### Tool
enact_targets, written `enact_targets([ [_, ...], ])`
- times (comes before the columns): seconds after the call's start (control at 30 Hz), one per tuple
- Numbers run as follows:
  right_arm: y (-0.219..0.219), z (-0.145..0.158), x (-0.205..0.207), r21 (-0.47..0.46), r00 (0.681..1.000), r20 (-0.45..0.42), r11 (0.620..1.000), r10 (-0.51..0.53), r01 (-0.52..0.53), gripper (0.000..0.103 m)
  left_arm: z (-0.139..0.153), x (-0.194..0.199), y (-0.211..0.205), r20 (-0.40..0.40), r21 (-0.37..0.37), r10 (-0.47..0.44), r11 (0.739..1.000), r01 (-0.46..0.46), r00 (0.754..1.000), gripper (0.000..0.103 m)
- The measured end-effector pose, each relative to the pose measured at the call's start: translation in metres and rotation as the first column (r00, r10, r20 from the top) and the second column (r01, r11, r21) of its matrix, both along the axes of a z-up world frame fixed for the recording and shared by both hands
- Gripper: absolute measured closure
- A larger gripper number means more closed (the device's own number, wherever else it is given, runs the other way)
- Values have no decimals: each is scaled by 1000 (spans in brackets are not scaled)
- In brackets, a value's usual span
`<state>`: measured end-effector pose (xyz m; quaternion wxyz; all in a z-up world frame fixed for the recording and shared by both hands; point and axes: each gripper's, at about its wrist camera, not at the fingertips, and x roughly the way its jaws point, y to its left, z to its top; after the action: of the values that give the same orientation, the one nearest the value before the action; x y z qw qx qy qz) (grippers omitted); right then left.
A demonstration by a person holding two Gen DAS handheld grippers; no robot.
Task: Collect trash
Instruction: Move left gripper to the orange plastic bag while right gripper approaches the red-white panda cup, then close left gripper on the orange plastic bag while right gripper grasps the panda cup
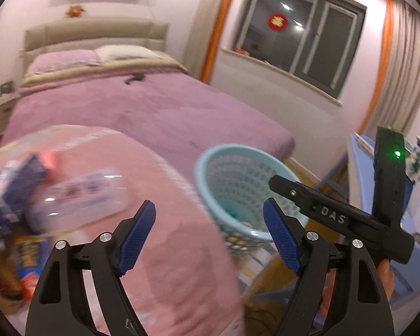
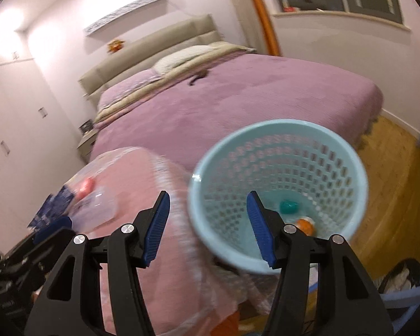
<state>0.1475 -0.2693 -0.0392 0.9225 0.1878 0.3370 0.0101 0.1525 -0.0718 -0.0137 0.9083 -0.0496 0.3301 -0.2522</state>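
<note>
A light-blue mesh basket [image 1: 224, 151] [image 2: 266, 126] stands beside a pink cloth-covered surface [image 1: 182, 252] [image 2: 142, 173]. On its bottom lie a teal item [image 2: 288, 206] and an orange item [image 2: 305, 225]. On the pink surface's left side, blurred, lie a clear plastic bottle [image 1: 78, 196] [image 2: 98, 204], blue wrappers [image 1: 14, 196] [image 2: 56, 204] and snack packets [image 1: 28, 257]. My left gripper [image 1: 210, 238] hangs open over the pink surface's right edge with nothing between its pads. My right gripper [image 2: 209, 229] is open and empty above the basket's near rim. Its black body [image 1: 333, 218] shows to the right in the left wrist view.
A bed with a purple cover [image 1: 154, 106] [image 2: 238, 98] fills the room behind. Wooden floor [image 2: 392, 182] lies right of the basket. A blue piece of furniture [image 1: 361, 168] stands at the right, and a dark container with cloth [image 2: 400, 277] sits low right.
</note>
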Motion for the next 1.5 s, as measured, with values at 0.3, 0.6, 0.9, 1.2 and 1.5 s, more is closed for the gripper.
enact_targets([
  [0.3, 103, 22, -6, -48, 972, 72, 974, 225, -222, 49, 27, -31, 93, 78, 35, 232, 971, -236, 970, 26],
  [0.6, 188, 25, 0, -78, 924, 67, 925, 377, -372, 49, 32, -59, 213, 106, 67, 499, 860, -507, 860, 26],
  [0.9, 277, 21, -20, -95, 838, 47, 837, 544, -538, 49, 3, -59, 309, -11, 56, 640, 768, -638, 769, 34],
  [1.2, 350, 13, -20, -96, 776, -13, 771, 631, -629, 49, -19, -58, 326, -86, 18, 602, 798, -603, 794, 47],
  [1.5, 376, -5, 7, -27, 759, -81, 760, 646, -649, 45, -28, -53, 342, -125, -46, 569, 815, -577, 813, 50],
])
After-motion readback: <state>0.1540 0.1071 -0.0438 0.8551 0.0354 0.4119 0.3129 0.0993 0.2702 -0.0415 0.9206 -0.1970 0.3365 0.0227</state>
